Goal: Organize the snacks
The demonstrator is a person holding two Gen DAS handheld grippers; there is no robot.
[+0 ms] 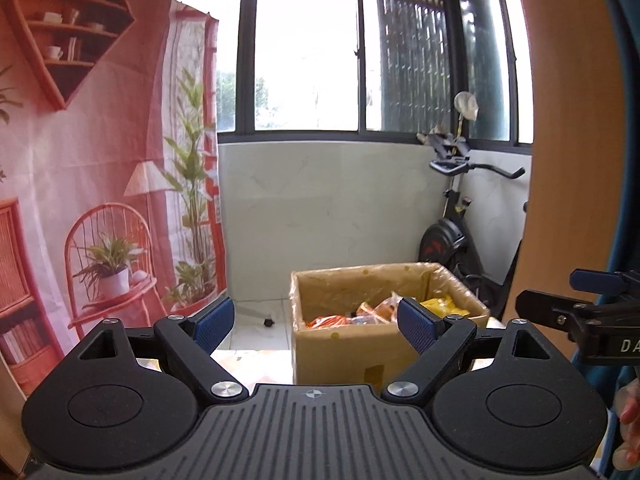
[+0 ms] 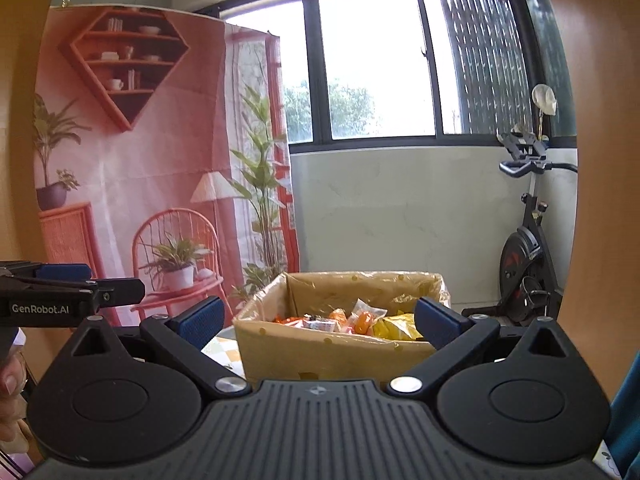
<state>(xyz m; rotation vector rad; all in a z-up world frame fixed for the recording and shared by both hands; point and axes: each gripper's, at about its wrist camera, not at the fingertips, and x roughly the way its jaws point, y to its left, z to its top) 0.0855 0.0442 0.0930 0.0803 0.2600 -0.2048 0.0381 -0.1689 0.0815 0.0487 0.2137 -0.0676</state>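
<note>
An open cardboard box (image 1: 340,344) (image 2: 320,350) stands ahead on a patterned surface, holding several orange and yellow snack packets (image 1: 372,312) (image 2: 360,320). My left gripper (image 1: 316,324) is open, short of the box, with nothing between its blue pads (image 1: 214,322). My right gripper (image 2: 320,320) is also open and empty, facing the box's near wall. Each gripper shows in the other's view: the right one (image 1: 580,304) at the right edge, the left one (image 2: 72,292) at the left edge.
A printed pink backdrop (image 1: 100,180) hangs at the left. An exercise bike (image 1: 452,216) (image 2: 524,260) stands at the right behind the box, below a wide window (image 1: 312,60). A wooden panel (image 1: 568,120) rises at the right. A hand (image 2: 12,384) shows at the edge.
</note>
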